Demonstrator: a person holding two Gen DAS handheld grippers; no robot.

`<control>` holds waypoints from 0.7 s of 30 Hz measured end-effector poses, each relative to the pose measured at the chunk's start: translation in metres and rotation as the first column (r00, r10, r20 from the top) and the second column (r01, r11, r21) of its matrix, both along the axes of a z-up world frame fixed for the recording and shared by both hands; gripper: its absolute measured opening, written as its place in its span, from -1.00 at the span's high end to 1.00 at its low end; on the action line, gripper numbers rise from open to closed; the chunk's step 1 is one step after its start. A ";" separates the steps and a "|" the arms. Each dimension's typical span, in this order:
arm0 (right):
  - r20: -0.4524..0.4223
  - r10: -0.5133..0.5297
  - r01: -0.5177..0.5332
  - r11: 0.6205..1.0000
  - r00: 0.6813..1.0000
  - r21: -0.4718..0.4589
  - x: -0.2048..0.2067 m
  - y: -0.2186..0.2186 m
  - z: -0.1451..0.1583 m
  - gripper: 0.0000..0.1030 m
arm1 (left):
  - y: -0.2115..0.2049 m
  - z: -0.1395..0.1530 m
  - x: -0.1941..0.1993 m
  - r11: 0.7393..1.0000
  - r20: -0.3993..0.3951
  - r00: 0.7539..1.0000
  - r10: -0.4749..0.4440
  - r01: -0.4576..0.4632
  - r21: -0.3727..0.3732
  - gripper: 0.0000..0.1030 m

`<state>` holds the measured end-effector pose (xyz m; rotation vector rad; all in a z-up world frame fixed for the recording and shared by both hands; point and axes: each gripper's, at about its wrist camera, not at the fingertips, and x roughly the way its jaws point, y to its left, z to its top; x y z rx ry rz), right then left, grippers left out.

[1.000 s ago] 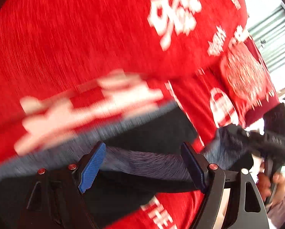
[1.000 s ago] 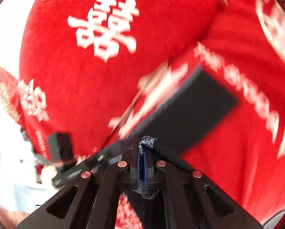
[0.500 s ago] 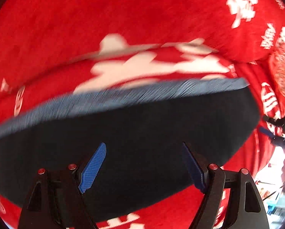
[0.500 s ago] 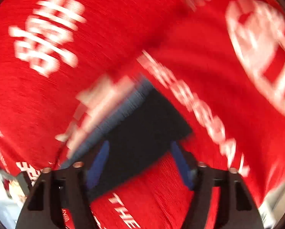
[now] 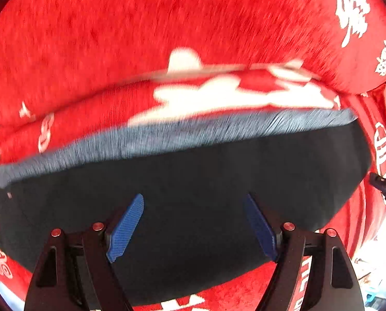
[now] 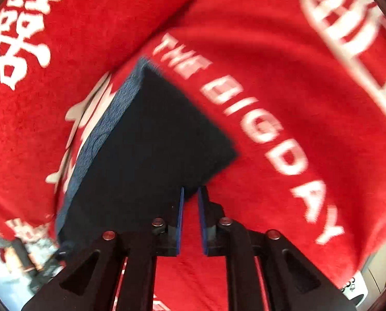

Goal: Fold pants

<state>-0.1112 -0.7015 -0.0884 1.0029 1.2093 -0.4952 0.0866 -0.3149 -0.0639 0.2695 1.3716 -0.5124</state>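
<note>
Down over the bed, both grippers point steeply at the cloth. Nearest in the left wrist view, the left gripper [image 5: 193,226] hangs with its blue pads [image 5: 125,229] spread wide, nothing pinched between them; only the dark top of the pants [image 5: 193,181] lies beneath. The pants rest folded into a flat, dark slab on the red blanket [image 5: 141,39], with a grey-blue band [image 5: 182,136] running along the far edge. Past that band the blanket's white lettering begins, then bare red pile rises behind. At the right rim a black piece of the other tool [image 5: 384,186] pokes in, just off the pants' right end.

In the right wrist view, the right gripper [image 6: 190,220] has just been closing; its jaws stand nearly together with a thin gap, and nothing is caught in it. The tips sit just at the pants' [image 6: 151,140] near edge, by the right corner. Beyond, red blanket [image 6: 283,64] lies open to the right, printed with white letters [image 6: 257,119].
</note>
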 end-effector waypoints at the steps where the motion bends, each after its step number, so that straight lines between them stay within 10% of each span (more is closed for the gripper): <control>1: 0.013 0.003 -0.003 0.999 1.000 -0.045 -0.001 0.001 0.010 0.72 | -0.006 0.002 0.004 1.000 0.010 1.000 -0.008 0.008 -0.005 -0.57; 5: 0.135 0.196 -0.184 0.978 0.971 -0.096 0.036 0.024 0.038 0.62 | -0.041 -0.011 0.022 1.000 0.013 1.000 -0.017 0.017 0.006 -0.57; 11: 0.129 0.442 -0.433 0.897 0.888 -0.089 0.132 0.081 -0.015 0.51 | -0.087 -0.049 0.029 0.997 0.049 0.999 -0.003 -0.001 0.074 -0.63; 17: -0.006 0.260 -0.252 0.932 0.966 -0.260 0.111 0.012 -0.007 0.66 | -0.042 -0.030 0.046 0.997 0.066 0.998 0.025 -0.030 0.077 -0.66; 21: 0.108 0.043 -0.035 0.997 0.993 -0.074 0.042 -0.032 0.014 0.50 | 0.022 -0.013 0.032 0.992 0.071 0.997 0.038 -0.046 0.121 -0.66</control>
